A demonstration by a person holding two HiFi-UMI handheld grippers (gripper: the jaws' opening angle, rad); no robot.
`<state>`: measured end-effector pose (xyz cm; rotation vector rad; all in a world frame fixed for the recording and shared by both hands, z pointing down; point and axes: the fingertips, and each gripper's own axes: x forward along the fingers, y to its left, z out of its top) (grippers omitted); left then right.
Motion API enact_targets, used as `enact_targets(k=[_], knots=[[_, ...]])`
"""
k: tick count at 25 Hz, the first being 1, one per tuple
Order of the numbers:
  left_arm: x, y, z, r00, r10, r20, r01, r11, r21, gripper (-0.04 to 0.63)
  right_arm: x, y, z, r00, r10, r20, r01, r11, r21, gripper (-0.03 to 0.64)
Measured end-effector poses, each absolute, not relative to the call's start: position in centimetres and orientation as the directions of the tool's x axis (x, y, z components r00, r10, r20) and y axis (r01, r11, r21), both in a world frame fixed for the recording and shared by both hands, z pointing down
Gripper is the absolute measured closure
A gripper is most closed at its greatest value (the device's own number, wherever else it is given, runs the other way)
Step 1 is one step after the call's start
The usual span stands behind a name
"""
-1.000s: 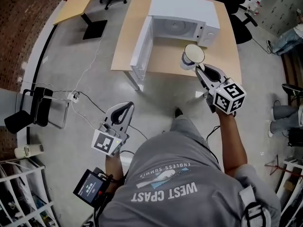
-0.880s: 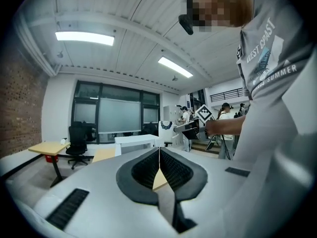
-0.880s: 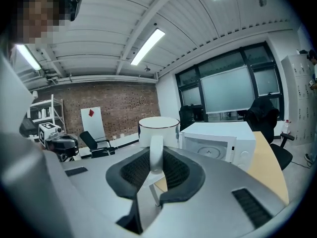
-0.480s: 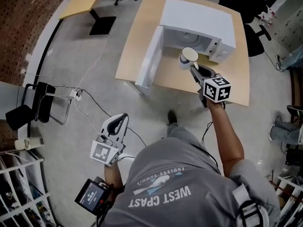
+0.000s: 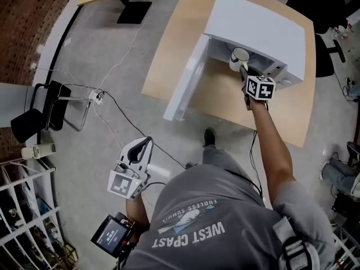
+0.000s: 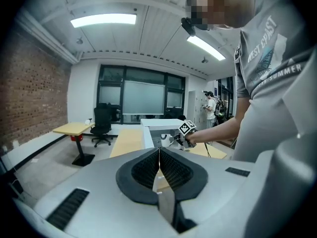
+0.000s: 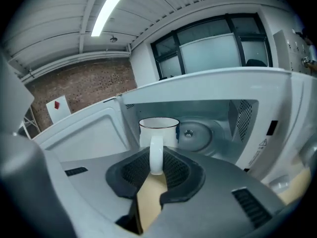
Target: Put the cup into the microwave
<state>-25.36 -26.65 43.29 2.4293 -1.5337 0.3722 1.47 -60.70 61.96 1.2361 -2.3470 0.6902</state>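
– Right gripper view first: what do the jaws hold?
– The right gripper (image 7: 156,157) is clenched on the handle (image 7: 156,152) of the cup (image 7: 159,129), the ribbed pads pressing it from both sides.
– How does the cup look?
– White, cylindrical, upright, with a thin dark line round its rim and a thick loop handle turned toward the gripper.
– Where is it against the microwave (image 5: 259,30)?
– At the mouth of the cavity, toward its left side. Its base is hidden, so I cannot tell whether it touches the floor inside.
– And the microwave itself?
– White, door (image 5: 188,80) swung wide to the left. Inside shows a round recess with a hub (image 7: 188,132) at its middle, and vent holes (image 7: 241,114) on the right wall. It stands on a light wooden table (image 5: 169,55).
– The other hand?
– The left gripper (image 6: 159,163) has its jaws pressed together, pad to pad. It hangs low by the person's (image 5: 219,218) side, well apart from the microwave.
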Motion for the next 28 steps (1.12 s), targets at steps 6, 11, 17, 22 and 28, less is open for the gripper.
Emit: enact_targets(k=[6, 11, 17, 22, 28], knots=[[-24.8, -30.8, 44.4, 0.389, -0.838, 0.381, -0.916, -0.396, 0.066, 0.574, 2.6, -67.6, 65.5, -0.488, -0.684, 0.543, -0.868, 0.445, -0.219, 0.548], [-25.6, -33.2, 45.7, 0.32, -0.778, 0.54, -0.944, -0.307, 0.118, 0.574, 0.9, -73.6, 67.2, -0.494, -0.693, 0.525, -0.862, 0.472, -0.187, 0.548], [-25.6, -35.5, 44.8, 0.396, -0.825, 0.404, -0.913, -0.401, 0.076, 0.574, 2.0, -74.0, 65.2, -0.433, -0.786, 0.44, -0.896, 0.428, -0.118, 0.548], [-25.5, -34.5, 45.4, 0.406, -0.82, 0.404, -0.907, -0.414, 0.073, 0.574, 1.0, -73.1, 66.3, -0.442, -0.798, 0.409, -0.892, 0.438, -0.109, 0.548], [-25.4, -34.3, 45.8, 0.411, -0.809, 0.419, -0.905, -0.418, 0.081, 0.574, 1.4, -73.6, 66.4, -0.419, -0.826, 0.378, -0.902, 0.427, -0.068, 0.548]])
